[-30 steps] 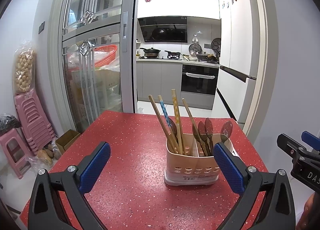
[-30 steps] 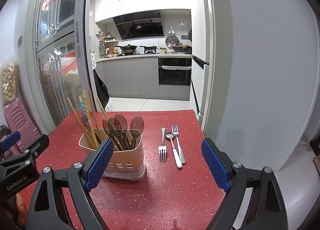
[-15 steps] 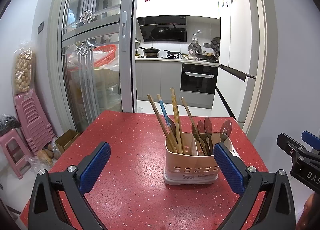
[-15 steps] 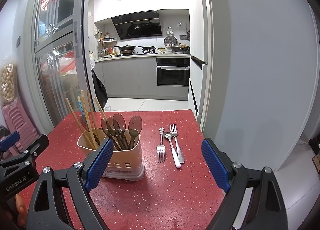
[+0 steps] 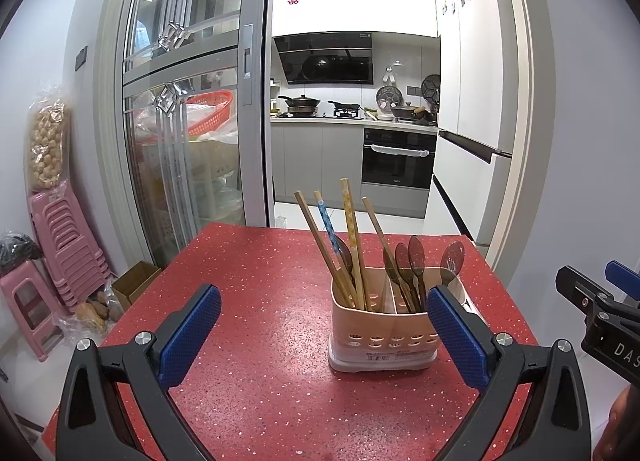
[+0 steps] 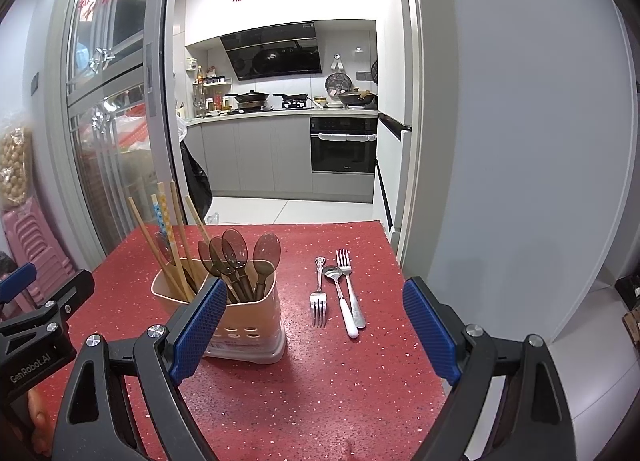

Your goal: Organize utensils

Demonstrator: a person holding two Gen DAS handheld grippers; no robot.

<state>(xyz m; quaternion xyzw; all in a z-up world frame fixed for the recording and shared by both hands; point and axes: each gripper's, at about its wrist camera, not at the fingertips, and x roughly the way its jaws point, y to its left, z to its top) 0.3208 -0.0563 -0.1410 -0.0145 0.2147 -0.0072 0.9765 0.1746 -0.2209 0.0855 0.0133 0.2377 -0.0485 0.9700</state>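
I have both grippers hovering level above the red speckled table (image 6: 320,381), pointed toward the kitchen. My left gripper (image 5: 324,333) has its tongs spread wide with nothing between them, and my right gripper (image 6: 316,337) is just as wide and empty.

In the left wrist view the beige utensil caddy (image 5: 380,333) stands upright at about 1 o'clock from the left gripper; its right end sits behind the right blue pad (image 5: 456,337). In the right wrist view it is at 10 o'clock. Its left compartment holds the chopsticks (image 5: 350,245), leaning at angles; the right one holds brown translucent plastic spoons (image 6: 236,265), bowls up.

At 12 o'clock from the right gripper, beside the caddy but apart from it, lie two forks (image 6: 319,297) and a metal spoon (image 6: 340,297) flat on the table, close together.

The left gripper's body, seen at 8 o'clock, reads "GenRobot.AI" (image 6: 30,369). The caddy's label is too small to read.
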